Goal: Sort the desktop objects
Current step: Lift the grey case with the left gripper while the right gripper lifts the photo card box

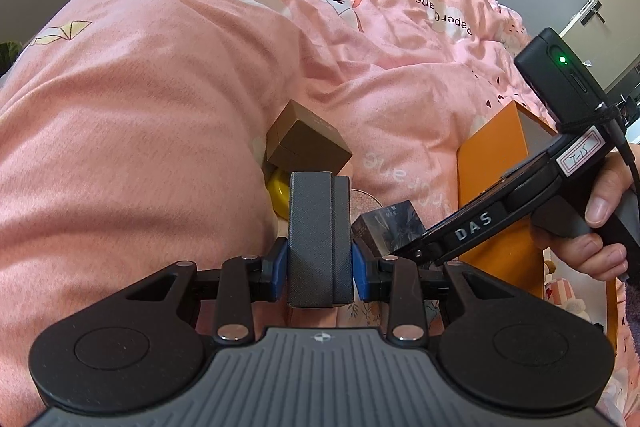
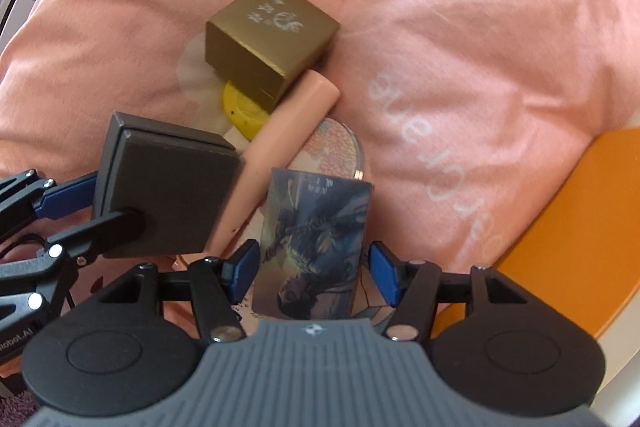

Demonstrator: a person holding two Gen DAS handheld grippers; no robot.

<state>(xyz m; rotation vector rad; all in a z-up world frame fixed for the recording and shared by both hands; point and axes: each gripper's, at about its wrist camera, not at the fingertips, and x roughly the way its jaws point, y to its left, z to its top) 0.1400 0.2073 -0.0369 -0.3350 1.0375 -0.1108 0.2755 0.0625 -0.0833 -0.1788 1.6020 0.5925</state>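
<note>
My left gripper point(image 1: 320, 263) clamps the grey box point(image 1: 318, 239); right gripper point(image 2: 314, 273) fingers spread round the printed box point(image 2: 316, 243), w/ orange bin point(image 2: 560, 227) beside for sorting.

From the left wrist, the grey box point(image 1: 320, 239) clamped in the left gripper point(image 1: 320, 263) hides most of the yellow disc point(image 1: 278, 193) just beyond its fingers, and the pink tube cannot be seen there at all. The gold box point(image 1: 306, 143) farther ahead covers the disc's far edge. The right gripper's point(image 2: 312, 273) body crosses in from the right and hides the lower part of the printed box point(image 1: 390, 225) and much of the orange box point(image 1: 492, 183).

From the right wrist, the printed box point(image 2: 316, 247) between the fingers covers the near half of the round patterned case point(image 2: 336, 147). The orange box point(image 2: 560, 227) runs off the right edge. The gold box's point(image 2: 272, 39) lettering is too blurred to read.
</note>
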